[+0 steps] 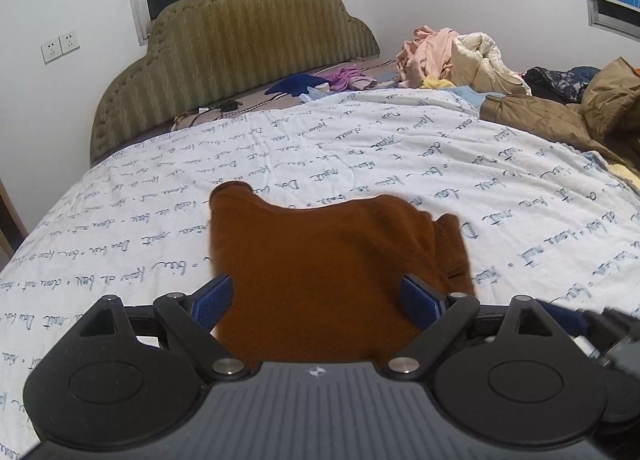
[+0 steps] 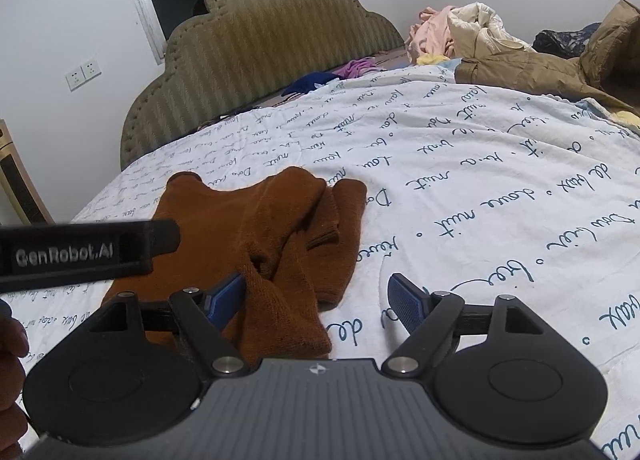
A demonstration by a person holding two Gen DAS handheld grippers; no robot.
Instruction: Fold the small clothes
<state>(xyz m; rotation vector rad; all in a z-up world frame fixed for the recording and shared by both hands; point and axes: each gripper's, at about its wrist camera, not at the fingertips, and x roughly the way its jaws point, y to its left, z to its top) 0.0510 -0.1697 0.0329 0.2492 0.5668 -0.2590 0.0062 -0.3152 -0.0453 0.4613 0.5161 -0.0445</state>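
Brown knit top (image 1: 320, 260) lies rumpled on bed (image 1: 440, 164). Your left gripper (image 1: 320, 296) and right gripper (image 2: 320, 300): jaws apart, nothing clamped.

Sweater (image 2: 256, 244) on bedsheet (image 2: 480, 200) — headboard (image 2: 256, 60) behind

Rust-brown garment (image 2: 256, 228), script-printed white sheet (image 2: 500, 188)

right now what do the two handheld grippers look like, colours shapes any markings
Both the left gripper and the right gripper share one design: ribbed dark grey body, small white emblem, black linkage arms with silver pins, round black side discs, blue textured fingers. A black bar reading GenRobot.AI shows in the right view.
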